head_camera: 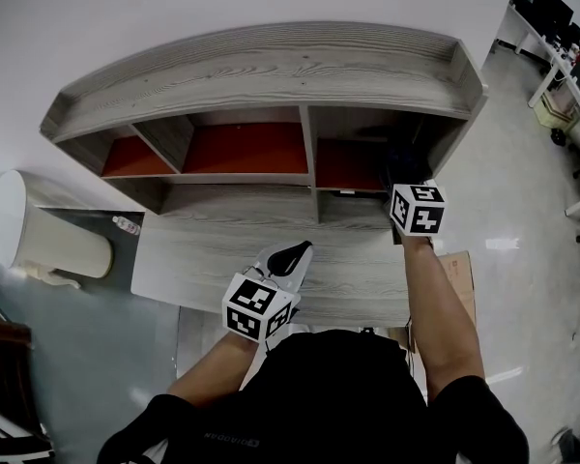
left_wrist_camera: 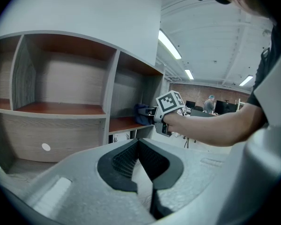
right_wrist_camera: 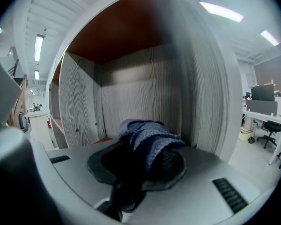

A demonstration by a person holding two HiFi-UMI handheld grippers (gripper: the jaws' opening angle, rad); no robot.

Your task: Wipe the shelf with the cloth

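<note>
1. Nearest, a person's black shirt (head_camera: 319,394) is seen at the bottom of the head view, with both forearms stretched forward and a gripper held in each hand.
2. Next, the left gripper (head_camera: 297,252) is held over the front part of the grey worktop (head_camera: 203,259). Its jaws are closed on each other, and nothing is held between them.
3. Farther forward, the right gripper (head_camera: 404,162) is reached into the right upper compartment of the shelf (head_camera: 271,66), which stands at the back of the worktop.
4. Its jaws are clamped on the cloth (right_wrist_camera: 147,132), a blue knitted one that is bunched up and bulges over the black pads.
5. The cloth is thus held inside that right compartment, low over its reddish board (head_camera: 348,167) and close to the grey wood-grain side wall (right_wrist_camera: 201,88). Whether the board is touched cannot be told.
6. To the left, the middle and left compartments are seen with the same reddish boards and grey backs.
7. Farthest off, at the right of the head view, office desks (head_camera: 561,66) and chairs are seen on a pale floor.
</note>
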